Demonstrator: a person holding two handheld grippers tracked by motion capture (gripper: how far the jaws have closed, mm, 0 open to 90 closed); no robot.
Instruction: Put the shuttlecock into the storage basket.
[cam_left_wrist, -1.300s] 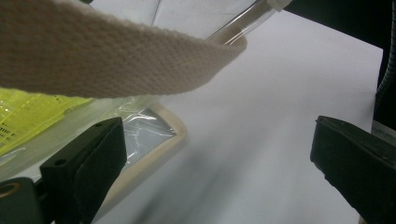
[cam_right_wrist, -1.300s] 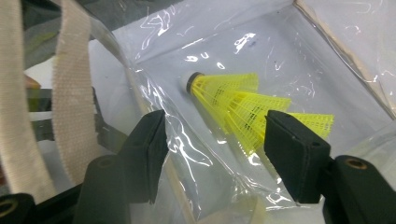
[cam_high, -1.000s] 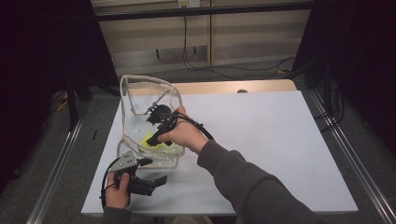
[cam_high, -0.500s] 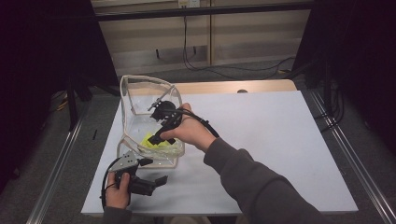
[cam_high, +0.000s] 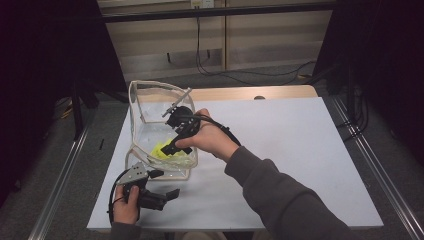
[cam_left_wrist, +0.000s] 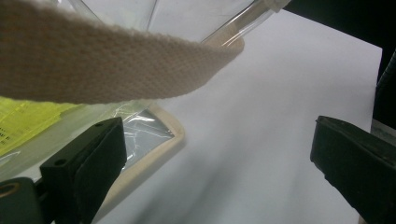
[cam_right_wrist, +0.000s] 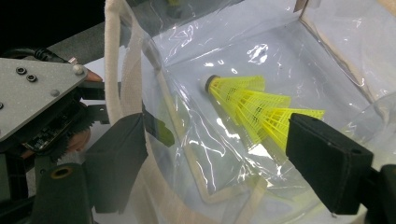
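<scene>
The right gripper (cam_high: 170, 148) reaches into a clear plastic bag (cam_high: 150, 102) with cream webbing trim, standing open on the white table (cam_high: 300, 145). Its jaws have just been opening and stand apart, nothing pressed between them. Inside, 3 yellow shuttlecocks (cam_right_wrist: 254, 109), nested in a stack, lie on the bag's floor just beyond the jaws. The left gripper (cam_high: 167, 195) rests on the table just beside the bag's near corner, its jaws apart, with a cream strap (cam_left_wrist: 102, 65) across the top of its view.
</scene>
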